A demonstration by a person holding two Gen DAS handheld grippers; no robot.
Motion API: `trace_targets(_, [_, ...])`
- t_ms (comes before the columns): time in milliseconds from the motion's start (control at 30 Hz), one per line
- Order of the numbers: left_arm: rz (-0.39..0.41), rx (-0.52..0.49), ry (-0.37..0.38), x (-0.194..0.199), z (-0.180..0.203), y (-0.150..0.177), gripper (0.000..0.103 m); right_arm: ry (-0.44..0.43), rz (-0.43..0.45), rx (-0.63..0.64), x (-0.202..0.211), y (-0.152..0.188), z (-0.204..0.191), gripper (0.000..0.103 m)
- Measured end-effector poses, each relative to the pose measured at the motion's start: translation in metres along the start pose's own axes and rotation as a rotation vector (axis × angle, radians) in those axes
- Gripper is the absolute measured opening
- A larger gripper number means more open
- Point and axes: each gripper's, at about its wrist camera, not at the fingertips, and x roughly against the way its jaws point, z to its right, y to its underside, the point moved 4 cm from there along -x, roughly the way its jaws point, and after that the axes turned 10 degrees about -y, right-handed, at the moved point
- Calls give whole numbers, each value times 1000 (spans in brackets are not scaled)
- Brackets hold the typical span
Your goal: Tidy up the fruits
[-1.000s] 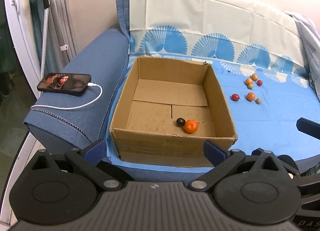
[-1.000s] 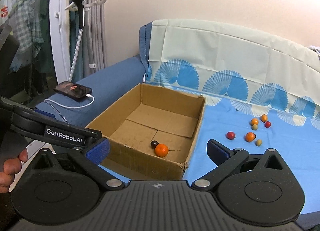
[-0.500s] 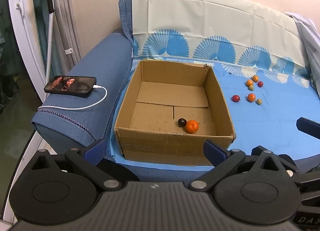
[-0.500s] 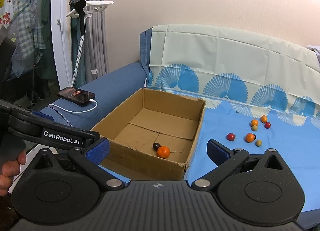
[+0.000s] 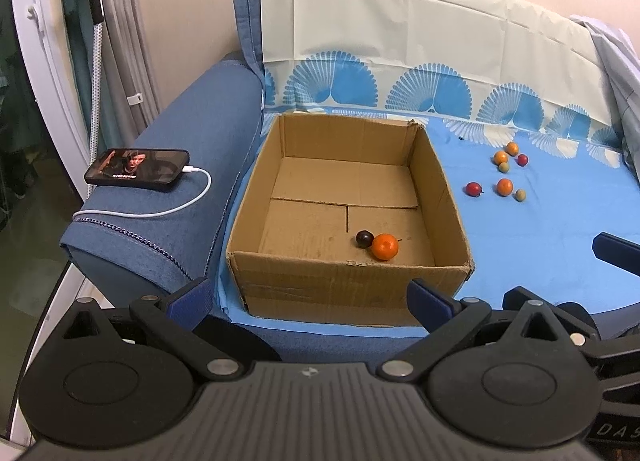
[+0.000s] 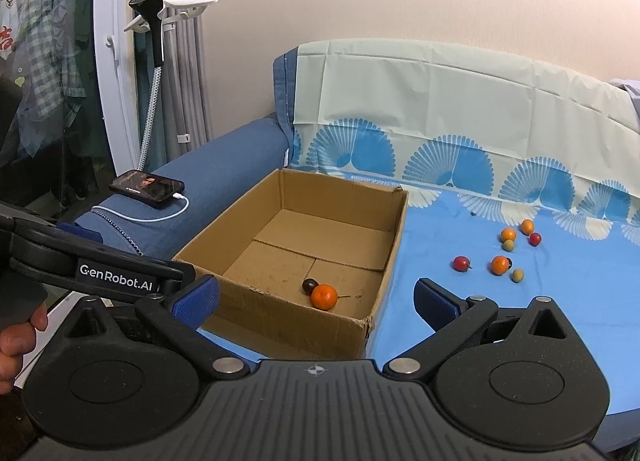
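Note:
An open cardboard box [image 5: 348,281] [image 6: 280,313] sits on the blue sheet. It holds an orange fruit [image 5: 385,246] [image 6: 324,296] and a small dark fruit [image 5: 364,238] [image 6: 309,286] near its front wall. Several small orange, red and green fruits [image 5: 504,186] [image 6: 499,264] lie on the sheet to the right of the box. My left gripper [image 5: 308,297] is open and empty, in front of the box. My right gripper [image 6: 316,301] is open and empty, in front of the box's right corner. The left gripper's body [image 6: 100,273] shows at the left of the right wrist view.
A phone [image 5: 138,169] [image 6: 147,188] on a white cable lies on the blue sofa arm [image 5: 192,149] left of the box. A patterned cover hangs over the sofa back [image 5: 420,45]. A garment steamer [image 6: 154,29] and curtains stand at the far left.
Both grippers have pulled back and risen slightly, so the box and fruits sit a little farther off. Both stay open. No fruit has moved.

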Motion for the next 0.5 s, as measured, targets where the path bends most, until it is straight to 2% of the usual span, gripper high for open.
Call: trace_targets(500, [-41,-26,-1,-20,10,-6,103,2,-27,-26,-13,3,10,102])
